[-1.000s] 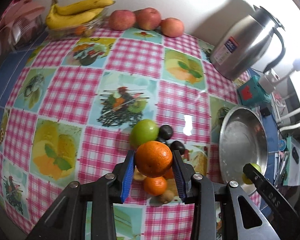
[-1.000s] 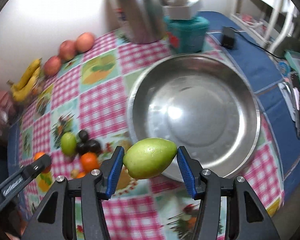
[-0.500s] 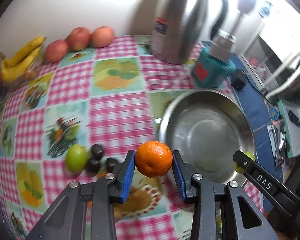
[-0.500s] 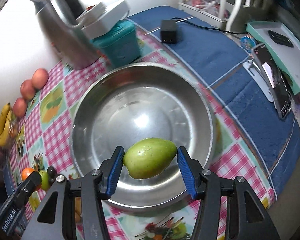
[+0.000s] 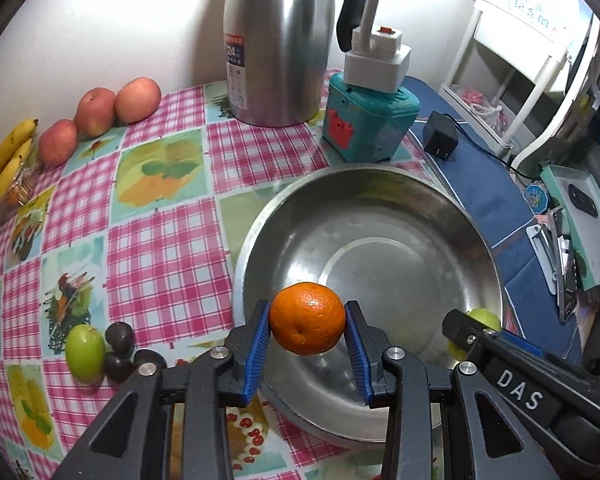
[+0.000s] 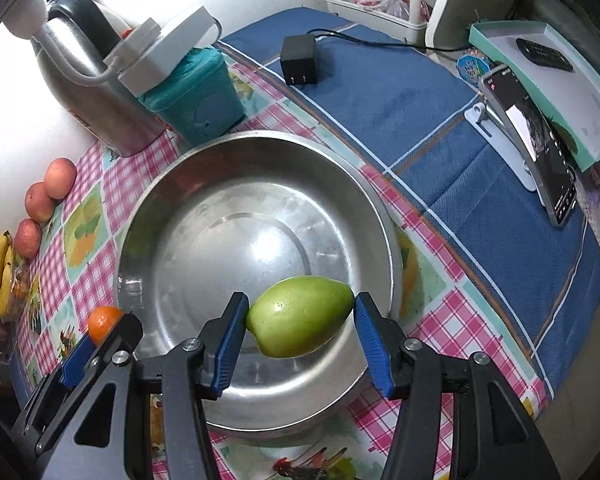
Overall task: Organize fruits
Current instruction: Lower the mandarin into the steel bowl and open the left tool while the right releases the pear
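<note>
Left gripper (image 5: 307,340): clamped on an orange (image 5: 307,318), blue pads pressing both sides, held above the near rim of the steel bowl (image 5: 380,184). Right gripper (image 6: 300,336): closed on a green mango (image 6: 300,316), hanging over the near part of the same bowl. On the checked cloth (image 5: 160,240) left of the bowl: a green fruit (image 5: 85,353) touching dark plums (image 5: 119,336). Along the wall: three apples (image 5: 137,94), bananas (image 5: 4,164), a kettle (image 5: 278,40). Just behind the bowl: a teal box (image 5: 370,124).
</note>
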{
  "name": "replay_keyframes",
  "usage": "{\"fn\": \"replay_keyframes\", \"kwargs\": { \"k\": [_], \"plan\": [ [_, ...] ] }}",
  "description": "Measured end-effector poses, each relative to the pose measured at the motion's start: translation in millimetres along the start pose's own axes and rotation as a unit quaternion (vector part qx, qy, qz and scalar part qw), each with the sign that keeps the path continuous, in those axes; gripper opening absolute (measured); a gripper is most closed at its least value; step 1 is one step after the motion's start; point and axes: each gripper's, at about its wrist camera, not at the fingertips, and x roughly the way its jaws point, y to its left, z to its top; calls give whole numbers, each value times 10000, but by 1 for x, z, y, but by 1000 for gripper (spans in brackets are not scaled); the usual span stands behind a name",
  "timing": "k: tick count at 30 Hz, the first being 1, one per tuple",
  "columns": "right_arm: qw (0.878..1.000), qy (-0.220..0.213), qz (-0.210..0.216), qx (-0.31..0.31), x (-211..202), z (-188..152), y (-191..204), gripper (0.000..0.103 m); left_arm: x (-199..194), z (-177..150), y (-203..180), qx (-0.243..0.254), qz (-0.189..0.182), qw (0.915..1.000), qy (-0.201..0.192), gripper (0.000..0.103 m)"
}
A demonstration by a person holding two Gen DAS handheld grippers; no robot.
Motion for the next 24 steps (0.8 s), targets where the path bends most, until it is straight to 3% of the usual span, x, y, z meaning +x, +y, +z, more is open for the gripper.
{"fn": "replay_keyframes", "kwargs": {
  "k": [6, 24],
  "plan": [
    [9995, 283, -120, 44, 15, -3, -4, 56, 14, -9, 1, -65, -115, 9998, 123, 40],
    [9991, 357, -237, 46, 19, -4, -3, 56, 15, -11, 1, -77, -112, 9996, 231, 41]
  ]
}}
